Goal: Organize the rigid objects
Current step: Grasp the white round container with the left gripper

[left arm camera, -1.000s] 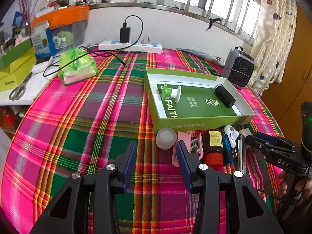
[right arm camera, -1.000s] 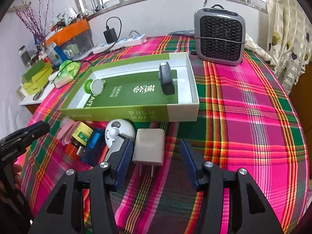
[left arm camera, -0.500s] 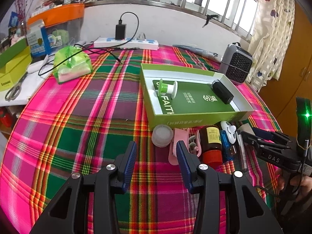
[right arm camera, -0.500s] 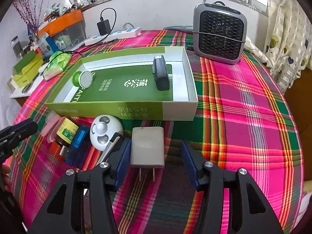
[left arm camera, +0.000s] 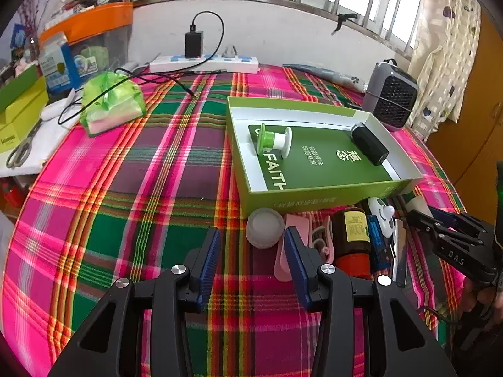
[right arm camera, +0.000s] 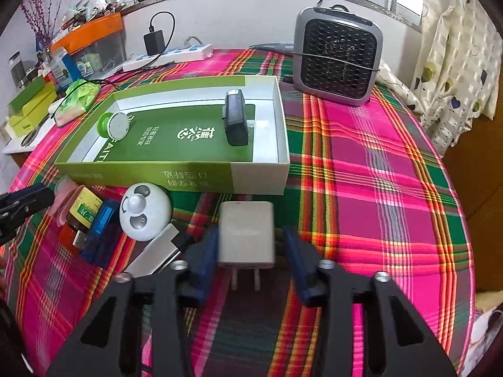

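Observation:
A white plug charger (right arm camera: 246, 235) lies on the plaid cloth just in front of the green box (right arm camera: 176, 176). My right gripper (right arm camera: 250, 242) straddles it with jaws closing. The left pad is at its side, while a gap shows at the right pad. The box holds a black block (right arm camera: 235, 119) and a green-white spool (right arm camera: 114, 125). My left gripper (left arm camera: 251, 242) hangs open over the cloth, with a white round lid (left arm camera: 265, 227) just ahead of its right finger. Beside the lid lie a pink clip (left arm camera: 283, 270) and a brown bottle (left arm camera: 352, 235).
Left of the charger sit a white round gadget (right arm camera: 144, 212), a blue USB device (right arm camera: 100, 229) and a silver piece (right arm camera: 154, 254). A grey heater (right arm camera: 338, 56) stands behind the box. A power strip (left arm camera: 204, 62), a green bag (left arm camera: 110, 103) and storage boxes crowd the far left.
The right gripper's jaws have narrowed around the white charger, which now lies deeper between them. The left gripper has stayed open and hardly moved.

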